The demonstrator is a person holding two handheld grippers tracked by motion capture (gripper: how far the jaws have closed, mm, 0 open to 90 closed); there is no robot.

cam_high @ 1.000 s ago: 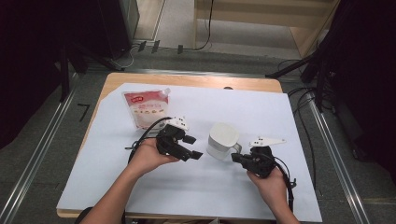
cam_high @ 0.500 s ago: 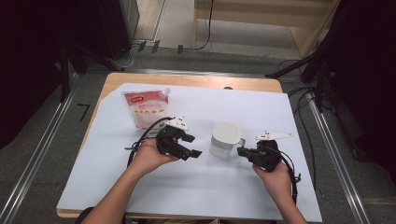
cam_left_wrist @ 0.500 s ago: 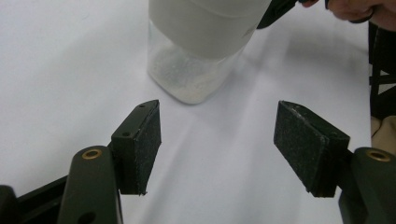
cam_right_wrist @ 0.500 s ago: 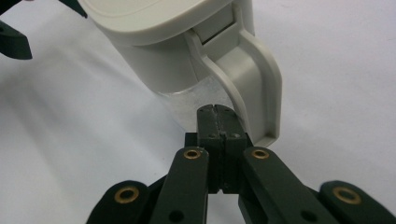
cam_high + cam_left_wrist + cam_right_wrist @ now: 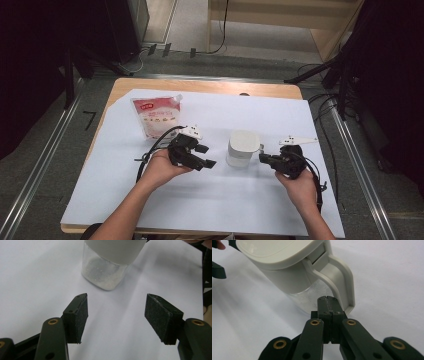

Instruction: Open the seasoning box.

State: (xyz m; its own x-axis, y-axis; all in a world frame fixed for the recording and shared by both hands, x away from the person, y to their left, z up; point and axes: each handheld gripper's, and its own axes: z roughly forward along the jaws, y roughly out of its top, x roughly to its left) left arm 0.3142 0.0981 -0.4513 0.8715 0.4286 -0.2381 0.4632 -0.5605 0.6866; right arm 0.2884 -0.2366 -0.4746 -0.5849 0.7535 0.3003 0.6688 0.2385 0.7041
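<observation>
A white lidded jar point(image 5: 242, 148) with a clear base holding white grains stands mid-table. From the left gripper view the jar point(image 5: 110, 267) is just ahead of my left gripper point(image 5: 117, 317), which is open and empty. In the high view the left gripper point(image 5: 206, 156) sits left of the jar, a short gap away. My right gripper point(image 5: 263, 158) is at the jar's right side. Its jaws are pressed shut, and the right gripper point(image 5: 327, 300) tip sits by the lower end of the jar's handle point(image 5: 343, 280), with nothing between the jaws.
A red and white pouch point(image 5: 156, 116) lies flat at the back left of the white sheet point(image 5: 200, 200). The wooden table edge point(image 5: 210, 86) runs along the far side. Cables trail from both grippers, and metal rails flank the table.
The right gripper has moved slightly forward and to the right, its shut tip staying by the jar's handle. The left gripper has hardly moved.
</observation>
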